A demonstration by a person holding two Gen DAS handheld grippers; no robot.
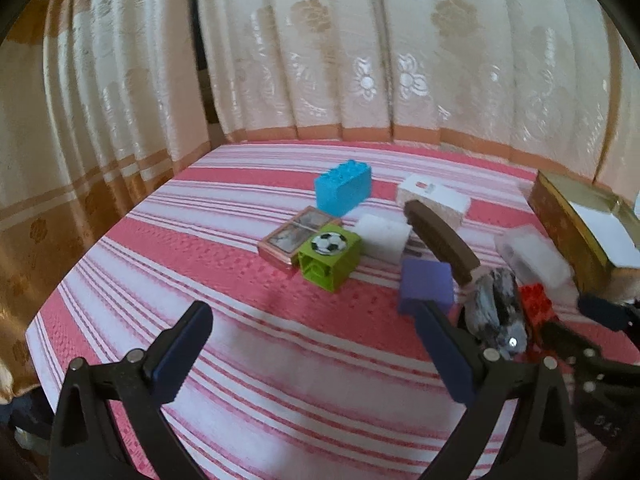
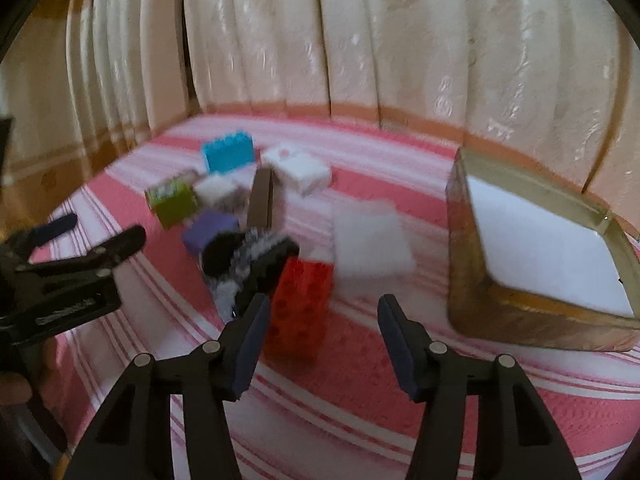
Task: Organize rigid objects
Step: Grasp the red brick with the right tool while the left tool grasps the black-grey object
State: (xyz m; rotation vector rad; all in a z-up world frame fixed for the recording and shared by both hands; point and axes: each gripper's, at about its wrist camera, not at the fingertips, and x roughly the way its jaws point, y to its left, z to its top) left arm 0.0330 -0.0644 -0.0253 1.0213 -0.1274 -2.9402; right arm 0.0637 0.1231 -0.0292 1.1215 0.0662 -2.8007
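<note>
Toys and boxes clustered mid-tabletop (image 1: 248, 344), a tray at the right edge.

A big building block (image 1: 343, 187) stands farthest back, a carton (image 1: 434, 199) to its right. Before the block lie a flat case (image 1: 297, 236) and a cube with a ball picture (image 1: 330, 256), touching; a foam pad (image 1: 384, 237) sits just right of them. Nearer, a small box (image 1: 427, 285), a brush (image 1: 440, 236) and a studded brick (image 2: 301, 312) crowd together. The tray (image 2: 532, 320) lies well right, curtain (image 1: 360, 48) behind all.
</note>
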